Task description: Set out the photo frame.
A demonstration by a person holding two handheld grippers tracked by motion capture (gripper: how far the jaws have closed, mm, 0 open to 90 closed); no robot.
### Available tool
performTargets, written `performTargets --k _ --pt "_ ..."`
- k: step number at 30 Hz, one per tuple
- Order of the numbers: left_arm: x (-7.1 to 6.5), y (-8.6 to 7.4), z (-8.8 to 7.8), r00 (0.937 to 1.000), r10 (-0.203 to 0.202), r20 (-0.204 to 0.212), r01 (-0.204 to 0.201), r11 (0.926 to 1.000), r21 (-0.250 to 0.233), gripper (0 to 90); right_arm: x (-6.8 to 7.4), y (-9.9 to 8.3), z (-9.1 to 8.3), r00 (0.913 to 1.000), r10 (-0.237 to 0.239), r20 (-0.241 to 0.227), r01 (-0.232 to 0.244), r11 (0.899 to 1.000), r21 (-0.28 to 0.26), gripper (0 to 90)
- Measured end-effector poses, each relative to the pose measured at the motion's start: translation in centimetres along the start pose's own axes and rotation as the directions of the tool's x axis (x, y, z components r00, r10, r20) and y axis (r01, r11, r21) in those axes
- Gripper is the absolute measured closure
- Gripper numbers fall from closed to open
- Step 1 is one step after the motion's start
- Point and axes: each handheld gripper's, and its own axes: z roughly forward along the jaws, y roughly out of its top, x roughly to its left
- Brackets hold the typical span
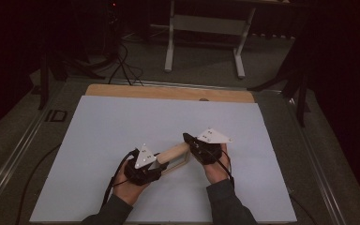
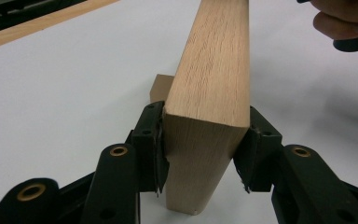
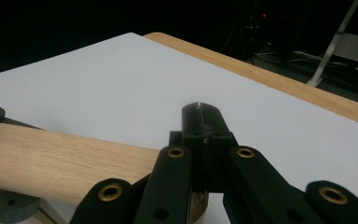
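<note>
Midway down the white sheet (image 1: 122,122), one wooden block (image 1: 172,152) hangs just above the table between two hand-held grippers, its long axis running from lower left up to the right in the high view. Left gripper (image 2: 200,149) has the near end: its jaws stand part-way apart and clamp the block's two flat sides, the end grain facing the left gripper view. Right gripper (image 3: 204,122) sits at the far end, jaws pressed fully together with nothing visibly between them, lying over the block's top edge; whether they actually touch the wood cannot be told from the right gripper view. So the block reaches away from the left fingers toward the right hand (image 1: 214,165), and the left hand (image 1: 129,187) is the one carrying it. A second, smaller piece of wood (image 2: 161,88) shows beneath the block, possibly joined to it. Count: two grippers, one block, one smaller piece, one sheet.
</note>
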Motion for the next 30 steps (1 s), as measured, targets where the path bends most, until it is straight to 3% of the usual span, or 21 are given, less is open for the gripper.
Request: performTargets --k 8,30 --pt "0.11 -0.01 0.00 0.9999 0.012 -0.006 -0.012 0.9999 0.005 58.1 0.01 0.00 -0.06 1.0000 -0.003 0.002 0.003 1.000 0.004 89.7" --pt "0.42 0.09 0.14 0.9997 -0.004 -0.023 0.004 0.9999 0.009 57.8 0.21 0.04 -0.41 0.9996 -0.024 0.017 0.024 1.000 0.019 89.8"
